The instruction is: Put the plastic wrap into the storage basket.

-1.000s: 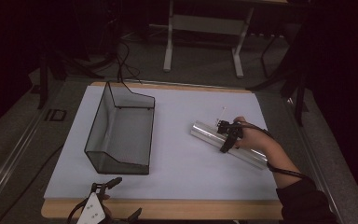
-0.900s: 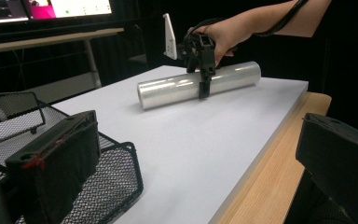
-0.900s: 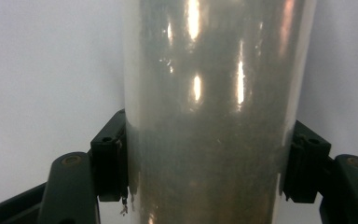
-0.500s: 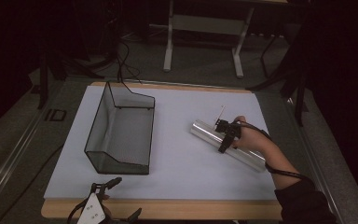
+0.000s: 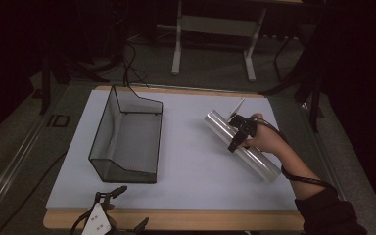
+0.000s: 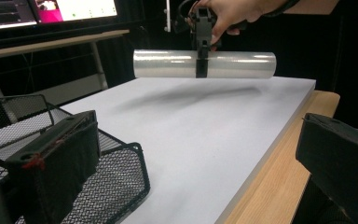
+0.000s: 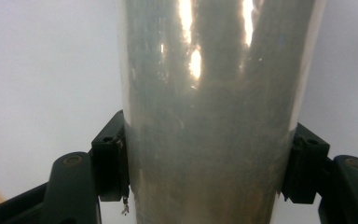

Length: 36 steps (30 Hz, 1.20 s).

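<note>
1. In the high view, the right gripper [image 5: 236,133] is clamping a clear shiny roll [image 5: 242,145] near its middle, over the right half of the white worktop [image 5: 191,166]. The roll is lying slantwise, one end toward the far middle, the other toward the near right edge. A black wire basket [image 5: 127,134] is sitting well apart on the left half. The left gripper [image 5: 108,215] is resting at the near edge, its jaws spread apart.

2. In the left gripper view, the roll [image 6: 205,64] is hanging level above the worktop [image 6: 191,126], casting a shadow beneath it, with the right gripper [image 6: 202,51] pinching it from above. The basket [image 6: 74,158] is lying just beside the left gripper's own jaws, which are standing wide with nothing between them.

3. In the right gripper view, the two jaws are pressing on both sides of the roll [image 7: 209,116].
</note>
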Each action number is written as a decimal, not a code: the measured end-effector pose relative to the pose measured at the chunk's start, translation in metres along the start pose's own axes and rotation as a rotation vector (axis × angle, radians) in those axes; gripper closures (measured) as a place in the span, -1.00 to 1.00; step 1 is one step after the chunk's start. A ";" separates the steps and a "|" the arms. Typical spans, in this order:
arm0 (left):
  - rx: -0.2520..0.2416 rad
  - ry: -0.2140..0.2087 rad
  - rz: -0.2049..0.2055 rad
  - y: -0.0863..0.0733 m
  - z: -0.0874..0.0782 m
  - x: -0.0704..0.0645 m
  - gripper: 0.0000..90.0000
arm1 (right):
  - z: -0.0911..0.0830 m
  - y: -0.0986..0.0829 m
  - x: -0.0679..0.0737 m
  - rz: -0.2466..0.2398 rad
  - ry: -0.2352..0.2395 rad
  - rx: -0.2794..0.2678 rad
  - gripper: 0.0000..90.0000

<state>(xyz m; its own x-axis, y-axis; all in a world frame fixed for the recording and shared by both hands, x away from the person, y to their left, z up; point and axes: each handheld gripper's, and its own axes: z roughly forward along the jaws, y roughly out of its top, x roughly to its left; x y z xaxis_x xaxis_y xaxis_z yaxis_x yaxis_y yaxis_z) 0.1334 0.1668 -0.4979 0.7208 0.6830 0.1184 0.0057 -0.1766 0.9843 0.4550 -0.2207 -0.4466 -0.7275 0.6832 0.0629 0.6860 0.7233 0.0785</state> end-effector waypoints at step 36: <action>-0.014 -0.001 0.015 0.003 -0.001 -0.004 -0.99 | -0.079 0.073 0.067 0.324 0.269 -0.505 -0.28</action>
<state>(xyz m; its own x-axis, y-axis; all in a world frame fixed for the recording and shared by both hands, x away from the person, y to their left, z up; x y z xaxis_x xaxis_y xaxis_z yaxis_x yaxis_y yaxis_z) 0.1297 0.1647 -0.4954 0.7214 0.6797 0.1328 -0.0148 -0.1765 0.9842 0.4556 -0.1304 -0.3577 -0.5068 0.7618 0.4036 0.8300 0.3046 0.4672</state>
